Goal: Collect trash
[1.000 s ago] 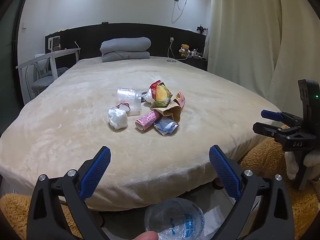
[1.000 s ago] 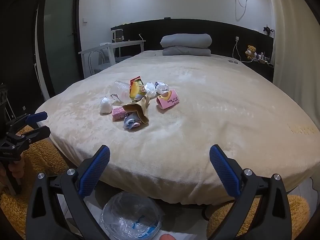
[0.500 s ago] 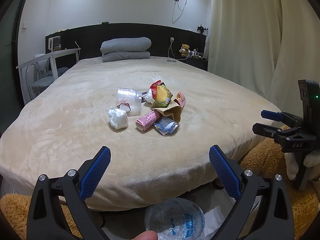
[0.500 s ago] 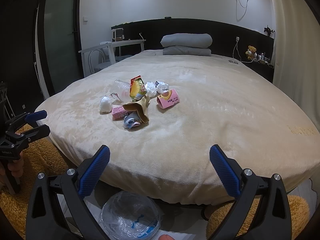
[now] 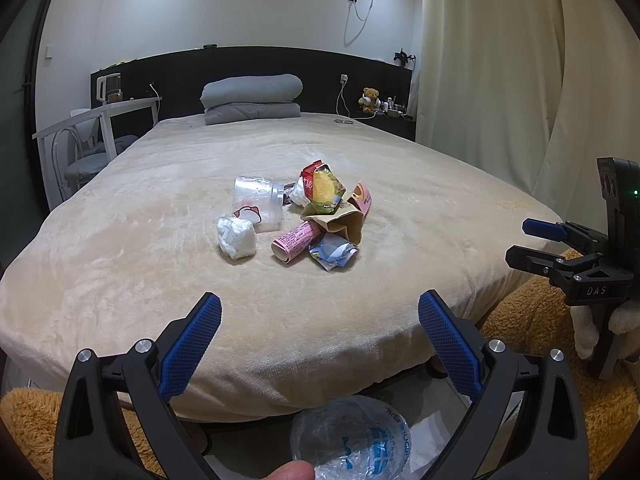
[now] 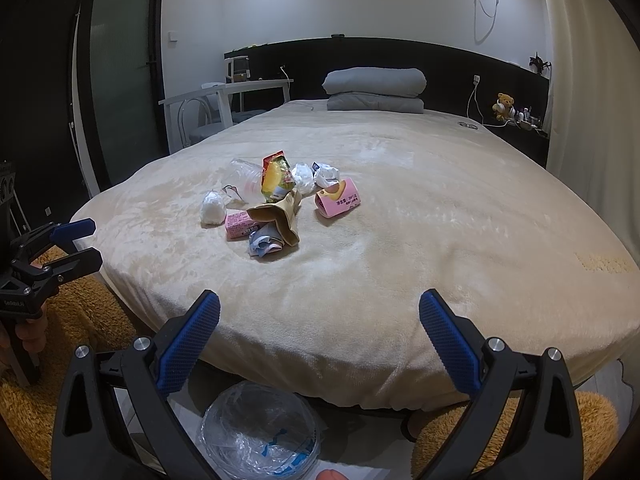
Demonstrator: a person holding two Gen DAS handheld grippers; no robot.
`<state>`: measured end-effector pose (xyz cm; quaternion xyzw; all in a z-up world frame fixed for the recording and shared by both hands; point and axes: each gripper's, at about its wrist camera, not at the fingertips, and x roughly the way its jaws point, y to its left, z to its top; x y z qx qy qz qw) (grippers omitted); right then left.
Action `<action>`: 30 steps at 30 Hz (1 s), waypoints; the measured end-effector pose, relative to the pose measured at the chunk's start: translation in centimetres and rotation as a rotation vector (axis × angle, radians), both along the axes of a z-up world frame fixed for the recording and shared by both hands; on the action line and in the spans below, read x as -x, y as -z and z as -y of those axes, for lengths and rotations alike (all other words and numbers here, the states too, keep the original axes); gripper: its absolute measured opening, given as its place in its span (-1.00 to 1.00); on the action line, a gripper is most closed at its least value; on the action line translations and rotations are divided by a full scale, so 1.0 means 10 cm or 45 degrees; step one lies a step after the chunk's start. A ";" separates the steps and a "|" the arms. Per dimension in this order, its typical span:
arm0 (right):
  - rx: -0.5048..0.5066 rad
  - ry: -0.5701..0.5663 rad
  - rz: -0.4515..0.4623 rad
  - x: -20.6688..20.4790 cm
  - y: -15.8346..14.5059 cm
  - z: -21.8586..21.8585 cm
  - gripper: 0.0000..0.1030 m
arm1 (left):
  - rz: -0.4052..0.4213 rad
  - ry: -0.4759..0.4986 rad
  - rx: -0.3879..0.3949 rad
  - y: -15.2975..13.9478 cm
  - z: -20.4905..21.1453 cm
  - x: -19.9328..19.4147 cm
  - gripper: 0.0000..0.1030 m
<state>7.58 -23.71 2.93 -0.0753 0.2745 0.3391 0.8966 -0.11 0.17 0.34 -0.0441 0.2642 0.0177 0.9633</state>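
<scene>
Your left tool [image 5: 319, 312] has its blue fingers wide apart and holds nothing; your right tool [image 6: 319, 312] is spread the same way and is empty too. Both hang off the foot edge of the bed [image 5: 120, 272], short of the blanket, with a bag-lined bin [image 6: 260, 426] on the floor just below them.

The trash sits in one loose heap near the middle of the bed, well apart from either tool: a white tissue wad [image 5: 237, 237], a clear plastic cup [image 5: 258, 202] on its side, a pink carton [image 5: 296, 241], a brown paper bag [image 5: 340, 220], a crumpled blue wrapper [image 5: 332, 253] and a yellow snack packet [image 5: 323, 190].

By the look of it, you are at the very start, nothing yet picked. The next move calls for a reach forward over the blanket to one outlying piece; the tissue wad and the blue wrapper lie nearest and clear of the overlap.
</scene>
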 end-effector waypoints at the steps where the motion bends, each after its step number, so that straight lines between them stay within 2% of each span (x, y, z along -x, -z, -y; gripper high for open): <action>1: 0.001 0.000 0.000 0.00 0.00 0.00 0.92 | 0.000 0.001 0.000 0.00 0.00 0.00 0.88; 30: 0.014 -0.014 -0.002 0.00 0.01 0.00 0.92 | 0.002 -0.001 -0.010 0.00 -0.01 0.02 0.88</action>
